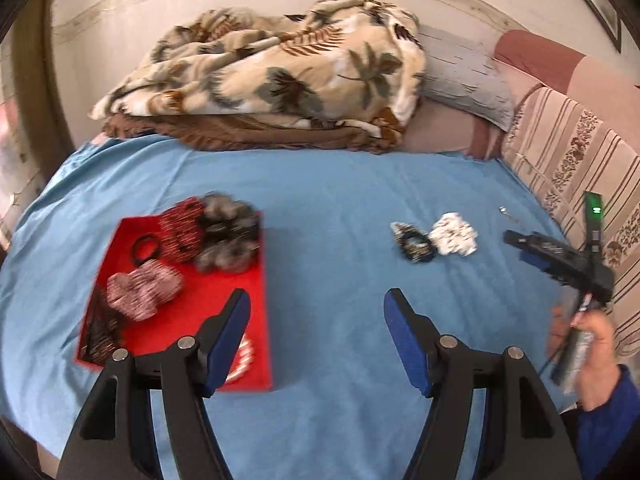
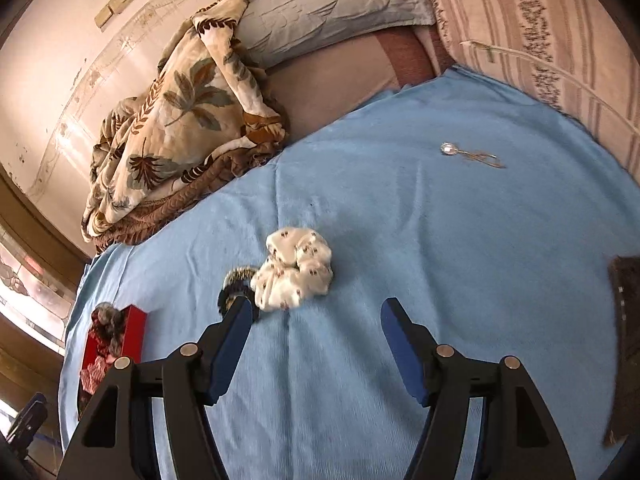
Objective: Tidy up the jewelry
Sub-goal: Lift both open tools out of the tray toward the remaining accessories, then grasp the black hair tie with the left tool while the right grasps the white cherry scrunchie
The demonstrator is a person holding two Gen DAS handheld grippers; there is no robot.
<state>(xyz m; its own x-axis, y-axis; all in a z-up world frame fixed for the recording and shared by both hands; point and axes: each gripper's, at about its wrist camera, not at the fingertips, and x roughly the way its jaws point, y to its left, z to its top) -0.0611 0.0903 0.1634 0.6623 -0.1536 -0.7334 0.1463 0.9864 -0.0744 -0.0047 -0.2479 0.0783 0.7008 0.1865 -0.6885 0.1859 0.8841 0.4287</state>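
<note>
- Right now my left gripper (image 1: 316, 300) hangs with its jaws apart and nothing between them, over the light blue bedsheet (image 1: 340, 184) just right of the flat red tray (image 1: 256, 280).
- On that tray I count three fabric scrunchies: a dark red patterned one (image 1: 182, 228), a grey-and-black one (image 1: 228, 236) and a pink striped one (image 1: 144, 288); a thin black hair tie (image 1: 146, 248) and a red-and-white ring (image 1: 244, 356) lie there too.
- My right gripper (image 2: 316, 308) is also spread wide and empty.
- Two scrunchies lie loose on the sheet, touching: a white printed one (image 2: 296, 274) and a dark beaded one (image 2: 236, 284), both near the right gripper's left fingertip.
- One small silver pendant on a chain (image 2: 468, 154) lies well apart from them, near the striped sofa back (image 2: 560, 40).
- Bare sheet runs between tray and loose scrunchies; the leaf-print blanket (image 1: 280, 76) bounds the far edge.
</note>
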